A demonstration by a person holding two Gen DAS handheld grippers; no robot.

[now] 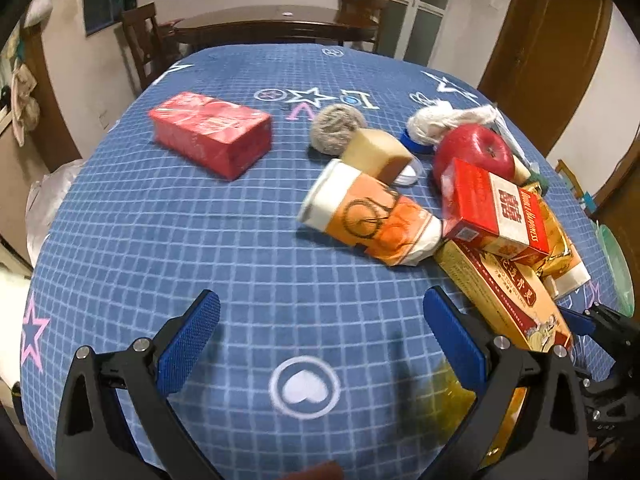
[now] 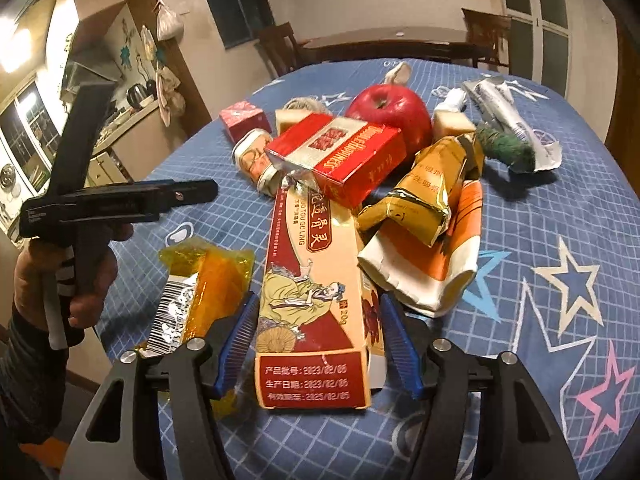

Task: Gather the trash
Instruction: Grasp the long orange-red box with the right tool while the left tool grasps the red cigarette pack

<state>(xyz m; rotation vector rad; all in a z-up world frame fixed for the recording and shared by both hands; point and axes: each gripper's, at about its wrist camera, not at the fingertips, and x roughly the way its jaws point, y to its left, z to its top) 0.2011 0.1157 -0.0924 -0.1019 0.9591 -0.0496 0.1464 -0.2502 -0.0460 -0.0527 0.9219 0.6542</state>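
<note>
While its blue pads stood apart on either side of the long medicine carton (image 2: 316, 280), the right gripper (image 2: 318, 344) had not closed on it; the carton lay flat between the fingers, and whether the pads touched its sides could not be told. Just left of it lay a yellow cellophane wrapper (image 2: 200, 280). On the carton's far end rested a red cigarette pack (image 2: 340, 152), with a crumpled gold packet (image 2: 424, 196) and a flattened orange paper cup (image 2: 432, 264) to the right. Behind them sat a red apple (image 2: 390, 110).

The left gripper (image 1: 320, 336) hovered with jaws wide apart over bare blue checked tablecloth (image 1: 200, 232), holding nothing. Ahead of it lay another orange paper cup (image 1: 368, 216) on its side, and farther left, well apart, a red tissue pack (image 1: 212, 132).
</note>
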